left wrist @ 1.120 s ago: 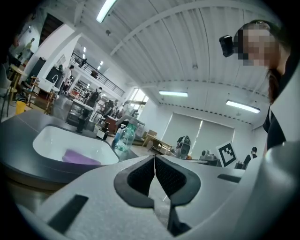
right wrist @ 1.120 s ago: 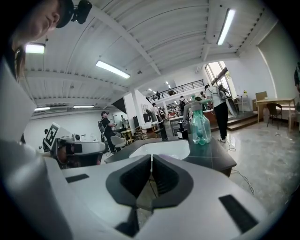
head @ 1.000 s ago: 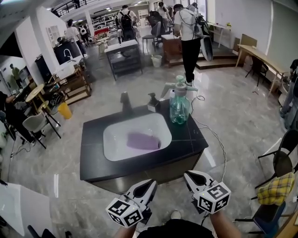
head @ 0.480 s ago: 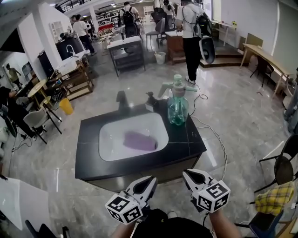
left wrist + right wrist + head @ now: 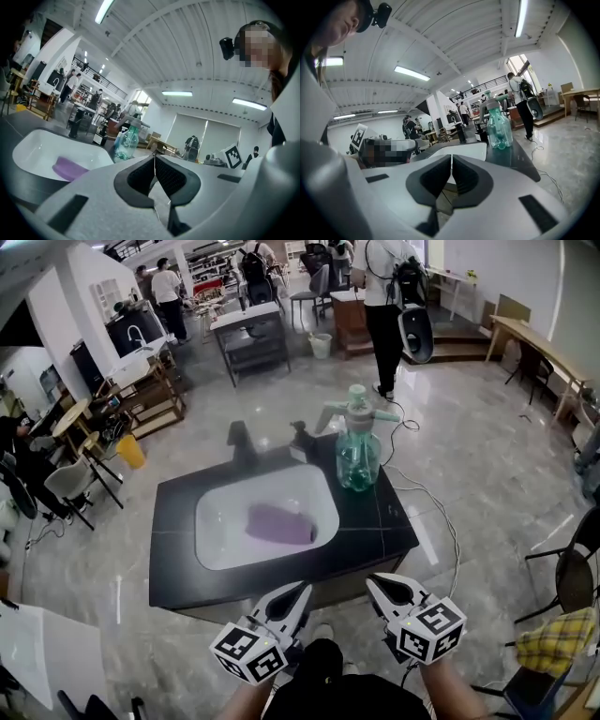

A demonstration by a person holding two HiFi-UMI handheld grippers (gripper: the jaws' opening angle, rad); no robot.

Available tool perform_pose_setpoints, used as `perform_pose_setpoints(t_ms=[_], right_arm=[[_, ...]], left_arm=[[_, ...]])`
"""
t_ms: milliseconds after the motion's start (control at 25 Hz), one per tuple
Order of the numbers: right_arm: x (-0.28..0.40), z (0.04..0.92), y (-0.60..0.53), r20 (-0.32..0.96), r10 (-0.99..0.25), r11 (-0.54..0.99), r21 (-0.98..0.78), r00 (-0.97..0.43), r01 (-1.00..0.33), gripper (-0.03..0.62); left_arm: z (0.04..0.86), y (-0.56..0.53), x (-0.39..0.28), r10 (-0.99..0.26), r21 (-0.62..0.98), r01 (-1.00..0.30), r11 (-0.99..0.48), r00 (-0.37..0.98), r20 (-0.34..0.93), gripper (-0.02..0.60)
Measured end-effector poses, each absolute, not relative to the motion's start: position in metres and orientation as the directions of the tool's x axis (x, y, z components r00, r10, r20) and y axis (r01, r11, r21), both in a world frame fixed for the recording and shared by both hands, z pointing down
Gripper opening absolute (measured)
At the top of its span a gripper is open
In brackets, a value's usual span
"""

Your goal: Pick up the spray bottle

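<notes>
A clear green spray bottle (image 5: 358, 448) with a pale green pump head stands upright on the black counter (image 5: 375, 521), at the far right corner beside the white sink basin (image 5: 225, 512). It also shows in the left gripper view as the spray bottle (image 5: 126, 143) and in the right gripper view as the spray bottle (image 5: 498, 125). My left gripper (image 5: 298, 592) and right gripper (image 5: 377, 582) hover side by side just short of the counter's near edge, both shut and empty, pointing toward the sink.
A purple sponge-like pad (image 5: 277, 523) lies in the basin. A black faucet (image 5: 240, 442) and a soap dispenser (image 5: 302, 439) stand behind it. A cable (image 5: 441, 521) trails over the floor on the right. People, tables and chairs fill the room beyond.
Both grippers and the view have moved forward toward the counter, which now sits nearer. Jaws stay shut.
</notes>
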State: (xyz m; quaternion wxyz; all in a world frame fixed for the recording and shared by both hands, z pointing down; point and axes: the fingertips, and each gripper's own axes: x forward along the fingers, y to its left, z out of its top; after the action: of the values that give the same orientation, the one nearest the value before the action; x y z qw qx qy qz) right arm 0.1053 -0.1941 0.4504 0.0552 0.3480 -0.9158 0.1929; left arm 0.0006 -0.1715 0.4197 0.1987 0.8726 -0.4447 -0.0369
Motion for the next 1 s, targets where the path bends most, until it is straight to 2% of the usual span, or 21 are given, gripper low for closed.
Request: perform_pose_setpoints(t_ms=[1000], right_arm=[[0.098,0.452,-0.329,0.257,-0.693,0.608,-0.293,-0.673,-0.738,0.008]], left_arm=[[0.432,-0.325,0.007,-0.646,0.39,-0.637,-0.665,0.753,0.13,0.008]])
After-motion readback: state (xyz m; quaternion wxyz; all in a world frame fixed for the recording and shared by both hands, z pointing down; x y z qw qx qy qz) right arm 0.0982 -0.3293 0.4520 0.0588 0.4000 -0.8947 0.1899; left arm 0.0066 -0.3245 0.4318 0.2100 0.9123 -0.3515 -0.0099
